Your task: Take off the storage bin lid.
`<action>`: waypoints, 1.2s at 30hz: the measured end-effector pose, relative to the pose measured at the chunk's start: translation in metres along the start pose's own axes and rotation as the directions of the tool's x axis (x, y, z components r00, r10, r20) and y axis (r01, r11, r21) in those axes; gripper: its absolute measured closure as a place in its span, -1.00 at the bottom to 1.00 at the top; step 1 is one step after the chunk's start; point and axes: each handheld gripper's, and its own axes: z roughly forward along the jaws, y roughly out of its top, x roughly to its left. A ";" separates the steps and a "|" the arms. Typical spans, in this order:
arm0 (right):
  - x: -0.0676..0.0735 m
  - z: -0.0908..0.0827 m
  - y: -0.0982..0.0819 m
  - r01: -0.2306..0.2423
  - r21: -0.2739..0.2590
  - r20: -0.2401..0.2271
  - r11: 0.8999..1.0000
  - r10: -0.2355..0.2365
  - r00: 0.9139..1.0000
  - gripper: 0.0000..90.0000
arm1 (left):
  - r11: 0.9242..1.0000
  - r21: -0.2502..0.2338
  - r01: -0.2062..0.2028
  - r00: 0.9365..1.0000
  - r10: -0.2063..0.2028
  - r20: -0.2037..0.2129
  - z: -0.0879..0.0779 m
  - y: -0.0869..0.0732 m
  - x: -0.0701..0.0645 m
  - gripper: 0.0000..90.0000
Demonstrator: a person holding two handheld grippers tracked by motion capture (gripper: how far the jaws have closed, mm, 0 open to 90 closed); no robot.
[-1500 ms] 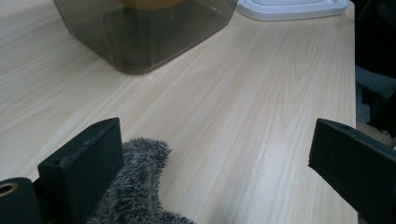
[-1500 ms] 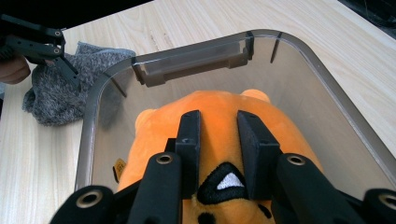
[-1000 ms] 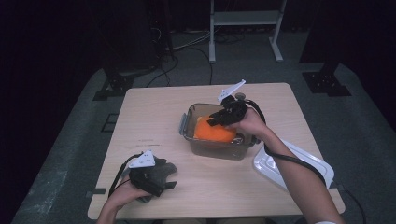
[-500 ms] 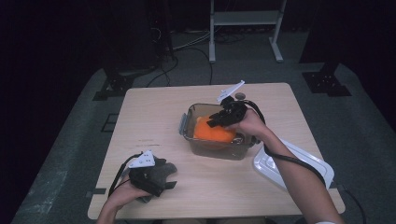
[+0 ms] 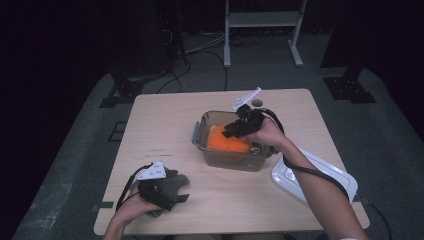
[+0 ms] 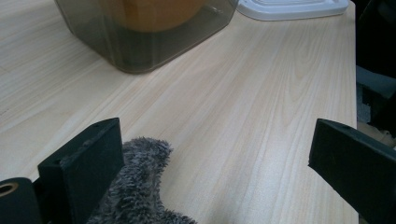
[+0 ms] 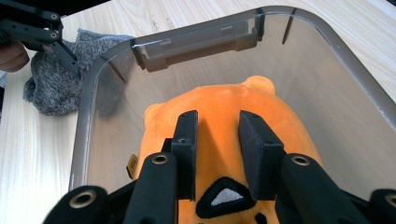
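At frame centre, the right tool [image 7: 217,154] pinches the orange plush toy [image 7: 219,112] inside the clear container [image 5: 200,142]. Lower left, the left tool [image 6: 215,163] gapes wide beside the grey cloth [image 6: 135,186].

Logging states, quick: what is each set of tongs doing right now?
Left tongs: open, holding nothing, beside the grey cloth.
Right tongs: closed on the orange plush toy.

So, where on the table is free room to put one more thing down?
The far left of the table, left of the box, is bare. So is the near strip between the grey cloth and the lid. It is crowded around the box, where the right tongs pinch the orange toy.
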 end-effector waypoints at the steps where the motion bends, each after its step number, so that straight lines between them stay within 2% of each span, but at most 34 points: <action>1: 0.000 0.000 0.000 0.003 0.001 -0.001 1.000 -0.003 1.000 0.51 | 1.000 0.000 0.000 1.000 0.000 0.000 0.000 0.000 0.000 -0.95; 3: -0.001 0.001 -0.001 0.003 0.002 -0.005 1.000 -0.003 1.000 0.56 | 1.000 0.000 -0.001 1.000 0.001 -0.001 0.000 0.000 0.000 -0.95; 4: -0.001 0.001 -0.001 0.005 -0.002 -0.006 1.000 -0.005 1.000 0.69 | 1.000 -0.001 0.000 1.000 0.000 -0.001 0.000 0.000 0.000 -0.95; 6: -0.002 -0.003 0.001 -0.019 -0.043 -0.033 0.999 0.017 0.999 0.64 | 1.000 0.000 -0.001 1.000 0.001 -0.001 0.000 0.000 0.000 -0.95; 10: 0.002 -0.006 0.006 0.006 -0.027 -0.028 1.000 -0.006 1.000 0.57 | 1.000 0.000 0.000 1.000 0.000 0.001 0.000 0.000 0.000 -0.95; 21: 0.002 -0.016 0.000 -0.016 -0.061 -0.040 0.998 0.014 0.999 0.45 | 1.000 0.004 -0.003 1.000 0.003 0.001 0.001 0.000 0.000 -0.95; 36: 0.006 -0.057 -0.015 -0.031 -0.098 -0.024 0.995 0.029 0.999 0.22 | 1.000 0.005 -0.002 1.000 0.002 0.001 0.001 -0.001 0.000 -0.95</action>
